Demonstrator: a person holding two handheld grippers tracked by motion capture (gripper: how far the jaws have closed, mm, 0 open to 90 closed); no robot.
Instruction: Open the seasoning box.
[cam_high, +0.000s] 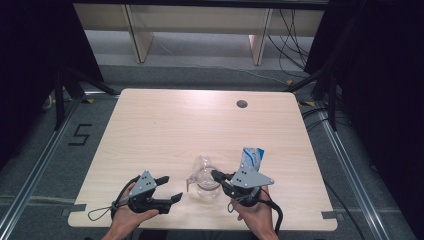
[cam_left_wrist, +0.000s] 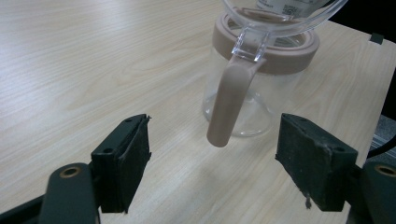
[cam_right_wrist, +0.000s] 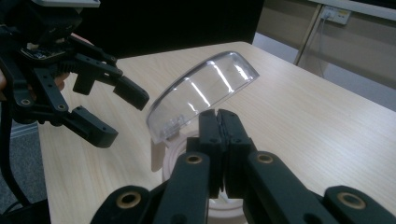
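Scene: a pale wood-grain table (cam_high: 165, 130) seen from above, with a person's two hands coming in from the near edge, each holding a black two-jaw gripper.

Main object: a clear glass jug with a beige collar and a beige curved handle (cam_left_wrist: 254, 79) stands near the table's near edge, between the two grippers. Its clear domed plastic lid (cam_right_wrist: 201, 95) is tipped up and open.

Left gripper (cam_high: 167, 188): to the left of the jug, jaws spread wide with nothing between them. In the left gripper view the jug's handle hangs just beyond the gap, apart from both pads.

Right gripper (cam_right_wrist: 219, 140): jaws fully closed. It sits at the jug's right rim, at the base of the raised lid. Whether the jaws pinch a tab on the lid cannot be made out.

Other object: a small blue and white packet (cam_high: 251, 156) behind the right gripper. Whether it stands on the table or is carried is unclear.

Risk, tipping: the right gripper appears to press at the top edge with nothing bracing the handle, so a sideways pull could tilt or slide the jug.

Risk, lid: if contact slips, the lid could drop shut.

Risk, handle: a misaligned left gripper could knock the handle and turn the jug.
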